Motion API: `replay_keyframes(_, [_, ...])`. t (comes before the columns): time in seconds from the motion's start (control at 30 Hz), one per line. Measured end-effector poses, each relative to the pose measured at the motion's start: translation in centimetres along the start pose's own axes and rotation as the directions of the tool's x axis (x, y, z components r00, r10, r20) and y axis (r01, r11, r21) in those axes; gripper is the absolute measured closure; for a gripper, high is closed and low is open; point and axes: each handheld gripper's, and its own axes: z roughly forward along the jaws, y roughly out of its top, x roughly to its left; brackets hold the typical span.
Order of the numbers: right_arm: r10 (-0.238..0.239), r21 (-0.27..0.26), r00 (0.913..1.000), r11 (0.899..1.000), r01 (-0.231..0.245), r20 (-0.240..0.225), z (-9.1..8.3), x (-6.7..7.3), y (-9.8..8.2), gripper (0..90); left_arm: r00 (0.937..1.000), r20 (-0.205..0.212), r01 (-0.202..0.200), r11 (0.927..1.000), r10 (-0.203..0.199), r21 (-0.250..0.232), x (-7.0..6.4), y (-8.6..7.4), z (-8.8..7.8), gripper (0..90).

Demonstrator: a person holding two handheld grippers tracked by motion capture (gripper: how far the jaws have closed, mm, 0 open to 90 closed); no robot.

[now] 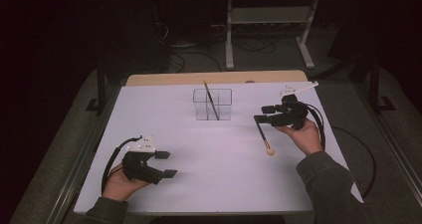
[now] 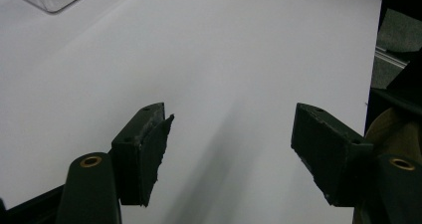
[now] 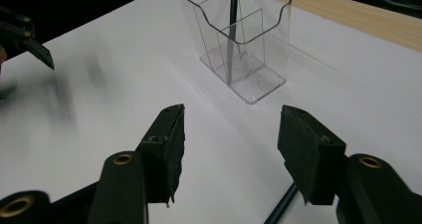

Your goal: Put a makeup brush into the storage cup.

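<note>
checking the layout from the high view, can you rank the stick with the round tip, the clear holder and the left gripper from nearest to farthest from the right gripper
1. The stick with the round tip, lying on the white sheet right below the right gripper.
2. The clear holder, toward the table's middle, a pencil leaning inside.
3. The left gripper, at the near left corner, farthest away.

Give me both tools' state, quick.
Left tool: open, nothing between its jaws.
Right tool: open, holding nothing; dark pencil lies beneath it.
</note>
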Motion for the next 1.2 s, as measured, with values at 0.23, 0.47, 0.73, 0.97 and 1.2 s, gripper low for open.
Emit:
replay_keyframes(0.23, [0.005,0.001,0.9999,1.000,-0.005,0.016,-0.5,0.1,-0.4,40.3,1.0000,-0.001,-0.001,1.0000,0.001,0.001,0.0,0.0,-0.1,29.5])
replay_keyframes(0.47, [0.005,0.018,0.9995,1.000,-0.006,0.030,-1.0,0.5,-0.7,39.1,1.0000,-0.008,-0.001,1.0000,0.001,-0.008,-0.1,0.0,-0.4,29.4])
replay_keyframes(0.73, [0.016,0.034,0.9989,0.999,-0.017,0.044,-1.4,0.5,-1.4,38.6,0.9999,-0.012,-0.003,1.0000,0.003,-0.009,0.0,0.0,-0.5,29.1])
replay_keyframes(0.97, [0.023,0.054,0.9984,0.998,-0.026,0.051,-1.6,0.6,-1.5,38.0,0.9998,-0.018,0.002,0.9999,-0.002,-0.012,0.0,-0.1,-0.5,27.8])
replay_keyframes(1.2, [0.032,0.074,0.9975,0.997,-0.037,0.064,-1.5,0.6,-2.0,37.1,0.9997,-0.024,-0.005,1.0000,0.005,-0.007,0.0,-0.2,-0.4,27.1])
